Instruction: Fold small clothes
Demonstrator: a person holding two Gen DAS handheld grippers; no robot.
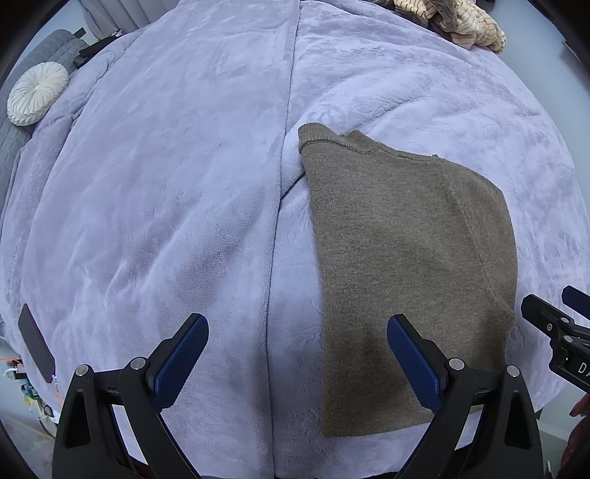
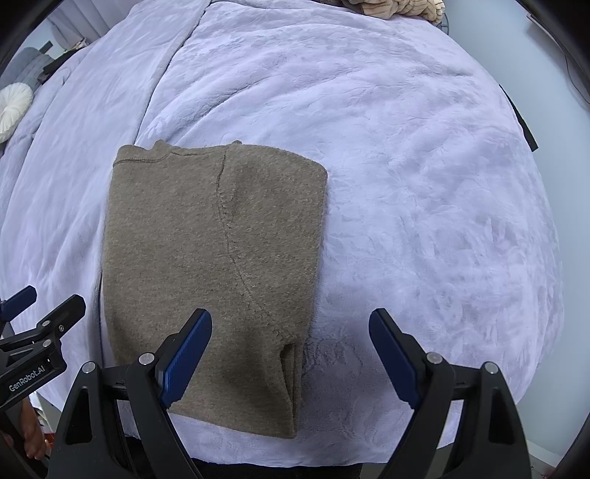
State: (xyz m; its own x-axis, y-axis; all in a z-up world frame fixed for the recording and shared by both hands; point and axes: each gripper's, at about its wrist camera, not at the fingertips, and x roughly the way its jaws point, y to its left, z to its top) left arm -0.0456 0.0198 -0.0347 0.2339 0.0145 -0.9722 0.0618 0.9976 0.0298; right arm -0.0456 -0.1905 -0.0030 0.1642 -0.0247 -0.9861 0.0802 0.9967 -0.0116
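A brown knitted sweater (image 2: 214,265) lies folded into a long rectangle on a bed covered with a lilac plush blanket (image 2: 424,184). Its ribbed collar is at the far end, and a seam runs down the upper layer. The near right corner shows several stacked layers of the fold.

The left gripper (image 1: 297,359) is above the near edge of the bed with its jaws spread wide and holding nothing; its right finger is over the sweater's near left part. The right gripper (image 2: 291,353) also has its jaws spread wide and empty, with the left finger over the sweater and the right finger over the blanket.

A round white cushion (image 1: 37,94) rests at the far left, a striped beige cloth (image 1: 453,22) at the far end, and a dark phone (image 1: 37,342) at the near left edge of the bed
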